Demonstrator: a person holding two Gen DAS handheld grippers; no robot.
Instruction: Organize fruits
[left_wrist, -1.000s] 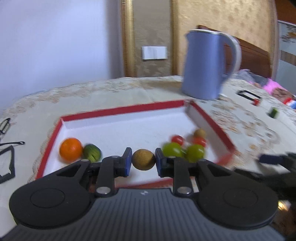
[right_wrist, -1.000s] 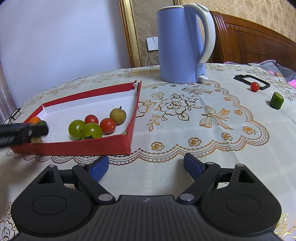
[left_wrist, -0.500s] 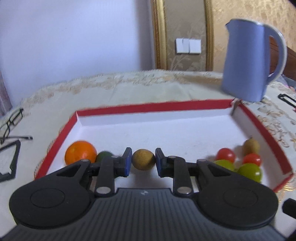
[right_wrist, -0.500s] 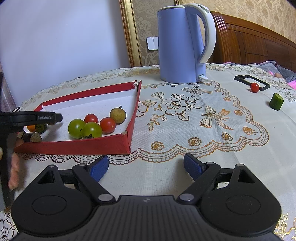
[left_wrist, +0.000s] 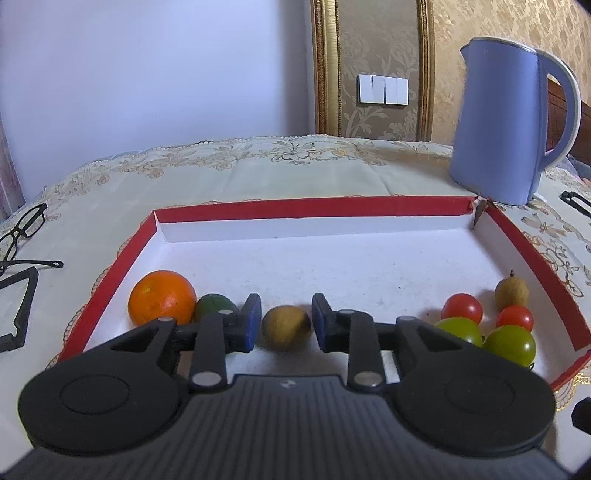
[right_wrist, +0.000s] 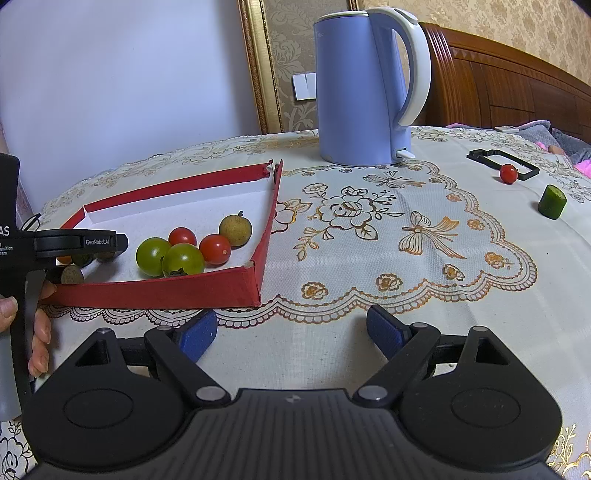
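Left gripper jaws opening around brown longan, low over near edge of red tray; thin gaps at both pads (released or nearly).

Right gripper wide open, empty.

Risk: round fruit rolling, or dragged by a pad on withdrawal.

In tray: longans 2, red tomatoes 2, green 2, orange 1, dark green fruit 1. On cloth near far right edge: tomato 1, cucumber piece 1.

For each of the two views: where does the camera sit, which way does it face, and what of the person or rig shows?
Left wrist: on the left gripper, looking into the red tray; jaws opening around a brown fruit.
Right wrist: on the right gripper, open above the tablecloth, facing the kettle; a hand shows.
Shared: tray, tomatoes, kettle.
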